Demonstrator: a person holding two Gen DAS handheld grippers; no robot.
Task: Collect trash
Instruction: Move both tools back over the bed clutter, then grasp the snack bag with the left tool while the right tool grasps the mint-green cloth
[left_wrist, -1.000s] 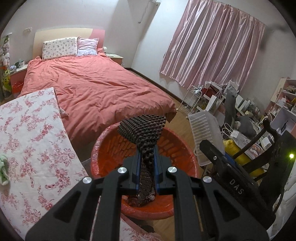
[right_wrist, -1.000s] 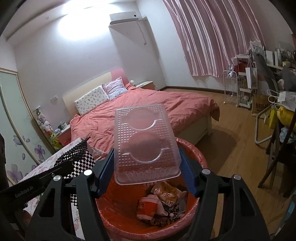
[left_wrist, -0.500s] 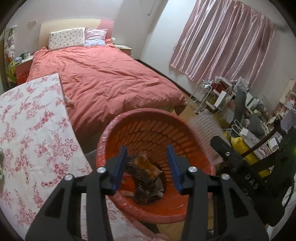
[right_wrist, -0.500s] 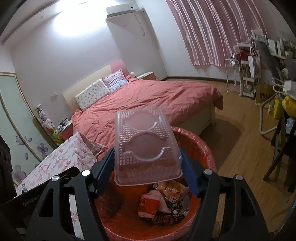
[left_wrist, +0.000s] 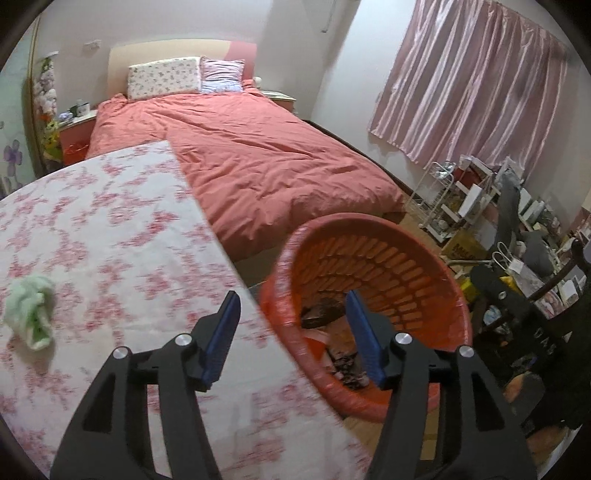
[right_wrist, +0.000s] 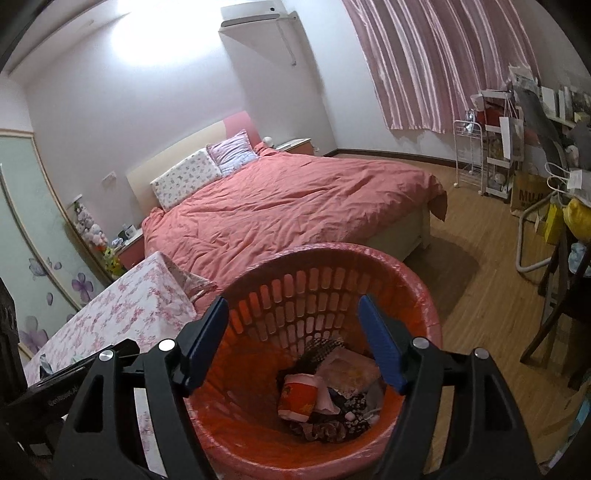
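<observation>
An orange slatted basket (right_wrist: 332, 254) lined with a red bag stands beside the floral-cloth table (left_wrist: 110, 240). Trash lies at its bottom: a red paper cup (right_wrist: 299, 397), a black chequered wrapper (right_wrist: 321, 347) and a pale clear tray (right_wrist: 351, 369). My right gripper (right_wrist: 292, 301) hangs open over the basket with nothing between its blue pads. My left gripper (left_wrist: 291, 295) straddles the table edge and the basket rim (left_wrist: 369, 225); its jaws are opening and hold nothing. A crumpled green tissue (left_wrist: 31, 314) rests on the table at the left.
A bed with a salmon duvet (left_wrist: 258, 155) fills the room behind the basket. Pink curtains (left_wrist: 461, 81), a white wire rack (right_wrist: 469, 155), paper bags and a dark chair (right_wrist: 554, 306) crowd the right side. Wooden floor (right_wrist: 472, 221) lies between bed and clutter.
The left gripper let go of the black chequered wrapper, which dropped into the basket, then swung left toward the table. The clear tray left the right gripper and lies in the basket.
</observation>
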